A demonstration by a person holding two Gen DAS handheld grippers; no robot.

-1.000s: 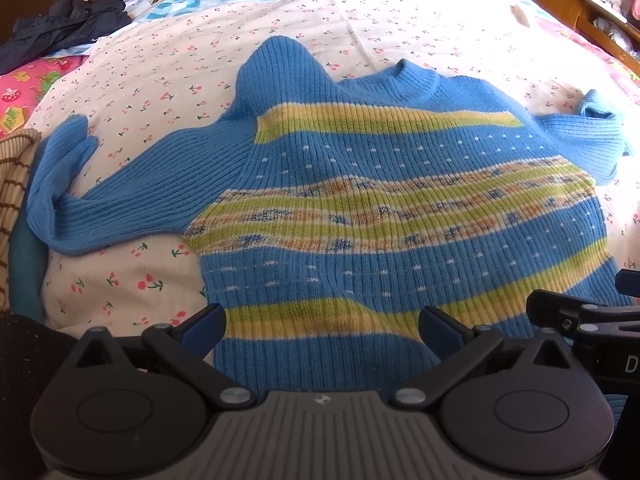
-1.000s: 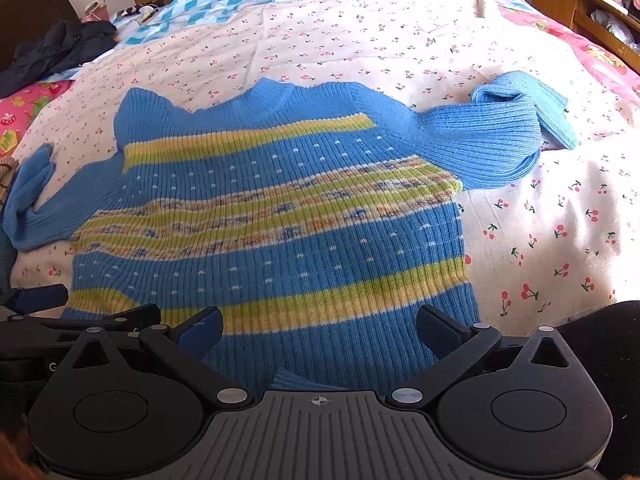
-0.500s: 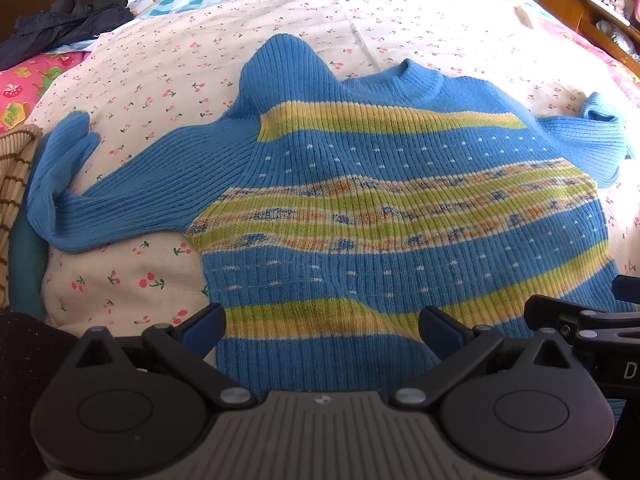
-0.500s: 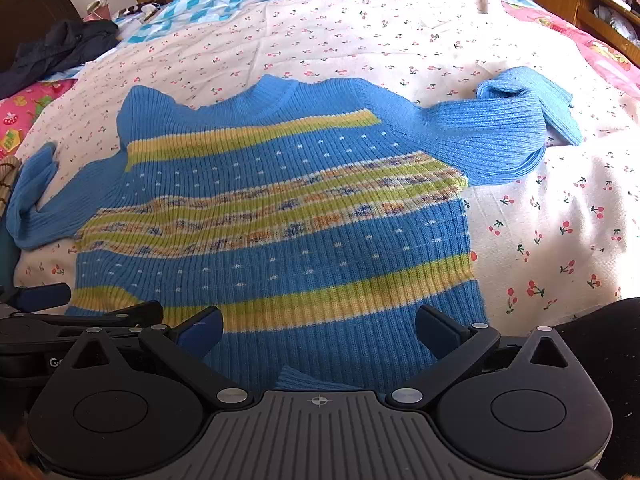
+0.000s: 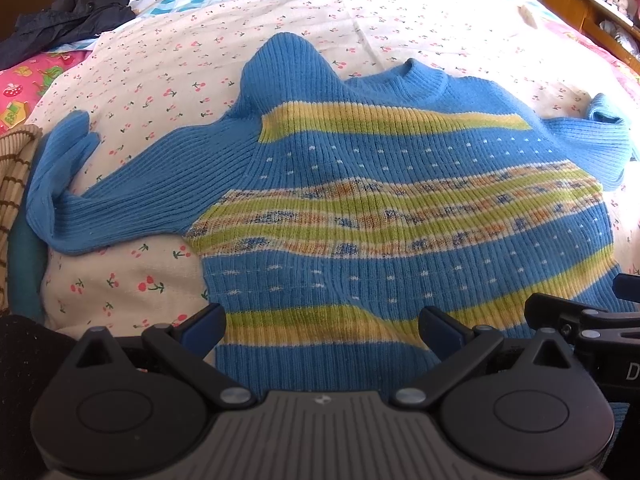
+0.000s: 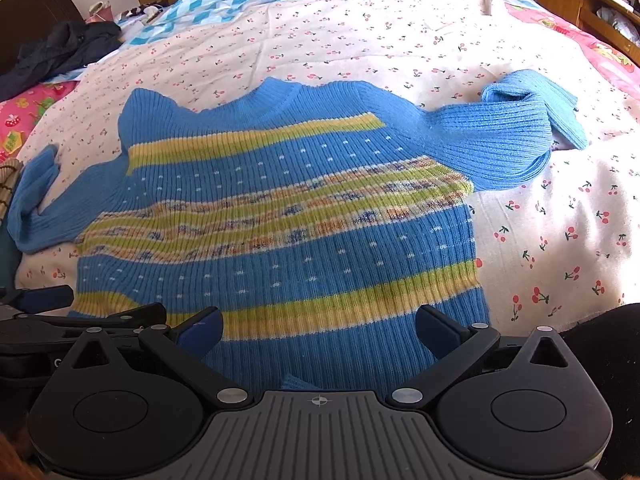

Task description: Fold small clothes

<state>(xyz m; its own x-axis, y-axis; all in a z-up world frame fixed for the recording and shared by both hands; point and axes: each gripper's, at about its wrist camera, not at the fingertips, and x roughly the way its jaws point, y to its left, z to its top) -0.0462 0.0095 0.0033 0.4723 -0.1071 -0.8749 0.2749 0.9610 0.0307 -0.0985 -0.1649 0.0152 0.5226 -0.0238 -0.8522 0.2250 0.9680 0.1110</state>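
Left hand-held gripper (image 5: 322,330) gapes over the sweater (image 5: 400,216); no writing legible.

One blue ribbed knit sweater with yellow-green stripes (image 5: 380,208) lies on one white cherry-print bedsheet (image 5: 280,28); it has two sleeves. Two black two-finger grippers show: the left gripper (image 5: 322,330) and the right gripper (image 6: 318,328). One dark crumpled garment (image 5: 68,16) sits far off. One brown-striped beige knit cloth (image 5: 14,176) shows at the edge.
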